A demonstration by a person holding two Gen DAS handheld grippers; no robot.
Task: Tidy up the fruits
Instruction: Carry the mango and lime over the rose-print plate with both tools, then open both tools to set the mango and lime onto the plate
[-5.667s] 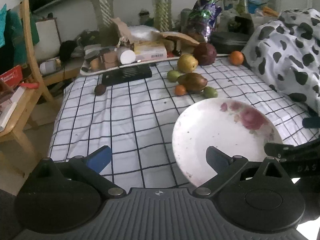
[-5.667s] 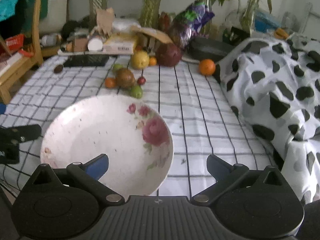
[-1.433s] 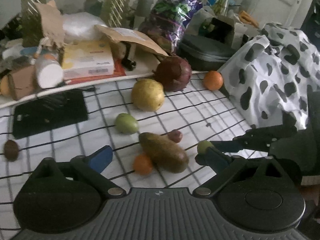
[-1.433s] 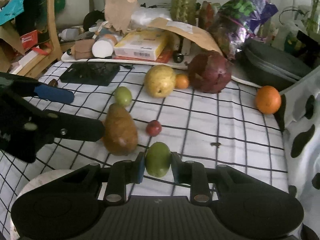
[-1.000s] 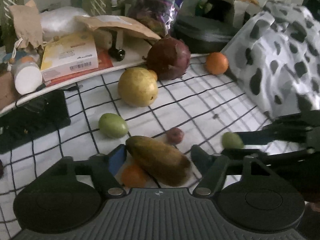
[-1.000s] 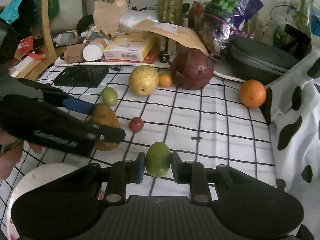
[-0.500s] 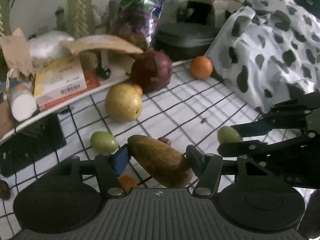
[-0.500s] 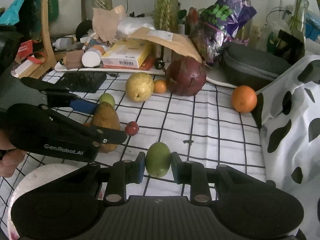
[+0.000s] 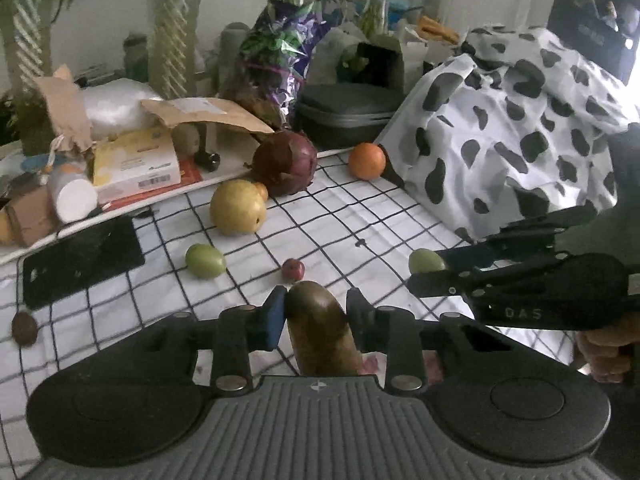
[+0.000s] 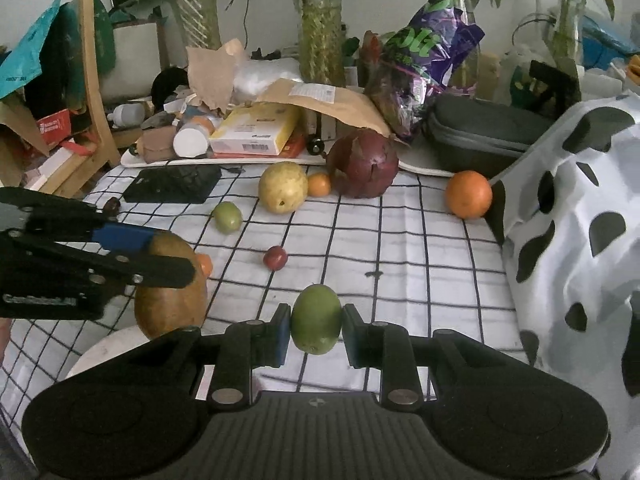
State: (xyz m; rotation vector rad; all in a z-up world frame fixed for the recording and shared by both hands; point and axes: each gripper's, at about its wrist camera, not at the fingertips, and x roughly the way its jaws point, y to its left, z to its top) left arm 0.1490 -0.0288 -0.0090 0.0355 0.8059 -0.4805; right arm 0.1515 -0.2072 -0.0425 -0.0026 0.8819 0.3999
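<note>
Fruits are in both grippers right now, one in each, and that looks like the way to carry two at once to the white plate (image 10: 108, 344) whose rim peeks out low at the left in the right wrist view. Closest in, the left gripper (image 9: 316, 314) is closing its jaws on the long brown-green mango (image 9: 320, 328), and the blue pads already press on both sides of it, so the mango sits up off the checked cloth. The right gripper (image 10: 314, 330) is clamped tight on the small oval green fruit (image 10: 316, 319), with a pad touching each side. From the left wrist view the right gripper reaches in from the right side with a hand (image 9: 604, 344) behind it. I think each fruit is pinched across its narrow middle so it will not slip or roll out. A little farther out on the black-and-white checked bed cover (image 10: 400, 248) lie the ones not picked yet: a tiny red fruit (image 10: 275, 257), another small green fruit (image 10: 227, 217), a yellow pear (image 10: 282, 187) with a little orange fruit (image 10: 319, 184) beside it, a big dark red dragon fruit (image 10: 363, 163), and a round orange (image 10: 468, 194) near the spotted blanket (image 10: 580, 220). Past them is a messy shelf of boxes and plants.
</note>
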